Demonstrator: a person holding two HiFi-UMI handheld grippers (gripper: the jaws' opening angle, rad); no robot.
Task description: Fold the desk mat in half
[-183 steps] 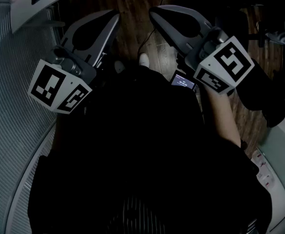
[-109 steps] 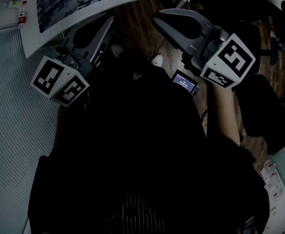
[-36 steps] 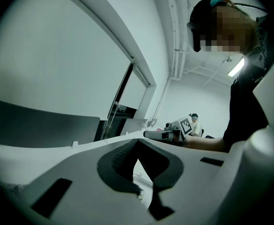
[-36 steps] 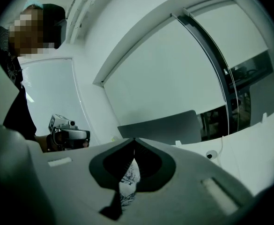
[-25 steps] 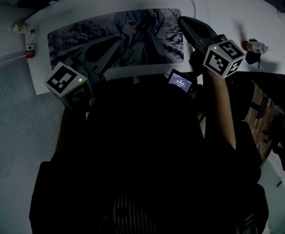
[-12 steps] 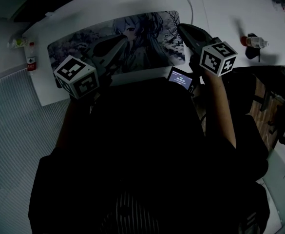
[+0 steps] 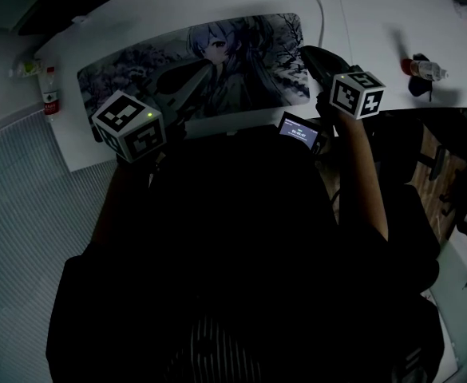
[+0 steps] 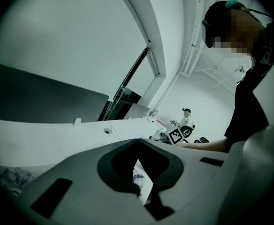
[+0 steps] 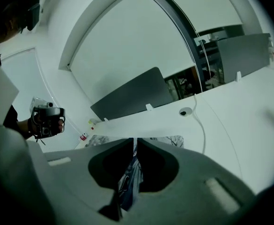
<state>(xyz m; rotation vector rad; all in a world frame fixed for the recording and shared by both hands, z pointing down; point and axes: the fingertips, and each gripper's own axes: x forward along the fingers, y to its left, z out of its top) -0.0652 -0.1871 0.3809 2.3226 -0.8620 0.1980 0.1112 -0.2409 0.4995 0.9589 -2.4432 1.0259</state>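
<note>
I read the left gripper (image 8: 137,140) as pressed together: in the left gripper view its two jaws meet at the tip with nothing between them. The right gripper (image 9: 134,143) is likewise pressed together, only a hairline slit showing, and it pinches nothing.

In the head view, the left gripper (image 7: 195,74) sits over the middle of the desk mat (image 7: 129,64) and the right gripper (image 7: 306,52) over its right end. The mat lies flat and unfolded across the upper centre of the frame on the white table (image 7: 361,14).

A small lit screen (image 7: 300,132) sits just below the mat's right end. One bottle (image 7: 50,92) stands at the left edge and another bottle (image 7: 425,69) lies at the right.
</note>
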